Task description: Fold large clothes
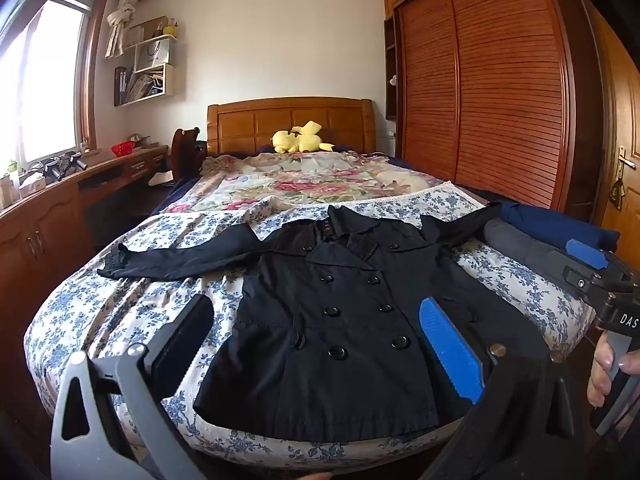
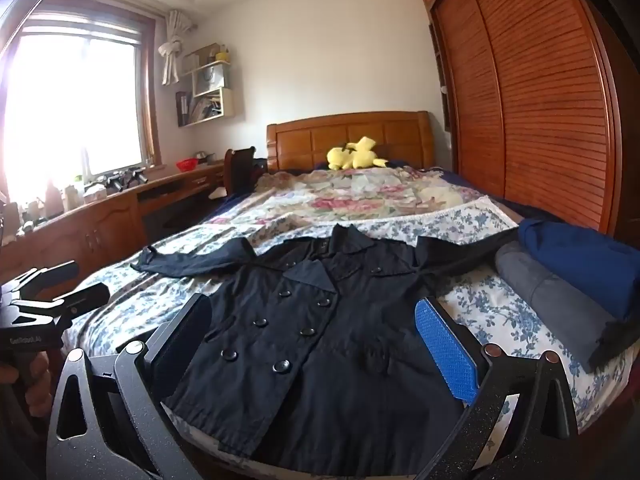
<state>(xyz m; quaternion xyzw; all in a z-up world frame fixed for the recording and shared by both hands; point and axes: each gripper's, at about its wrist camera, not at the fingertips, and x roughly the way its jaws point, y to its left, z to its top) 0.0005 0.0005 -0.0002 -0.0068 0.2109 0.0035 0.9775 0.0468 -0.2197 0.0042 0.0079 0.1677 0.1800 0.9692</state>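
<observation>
A black double-breasted coat (image 1: 340,312) lies flat and face up on the bed, collar toward the headboard, both sleeves spread out sideways. The right wrist view shows the same coat (image 2: 312,332). My left gripper (image 1: 320,344) hovers over the coat's hem near the foot of the bed, jaws wide open with nothing between them. My right gripper (image 2: 316,344) also hangs above the lower coat, open and empty. The right gripper (image 1: 596,268) shows at the right edge of the left wrist view, held by a hand. The left gripper (image 2: 60,284) appears at the left of the right wrist view.
The bed (image 1: 120,304) has a blue floral sheet and a pink floral quilt (image 1: 320,184) farther back. Folded blue and grey clothes (image 2: 568,288) lie on the bed's right edge. A yellow plush (image 1: 300,140) sits by the headboard. A wooden desk (image 1: 60,208) runs along the left, a wardrobe (image 1: 480,92) on the right.
</observation>
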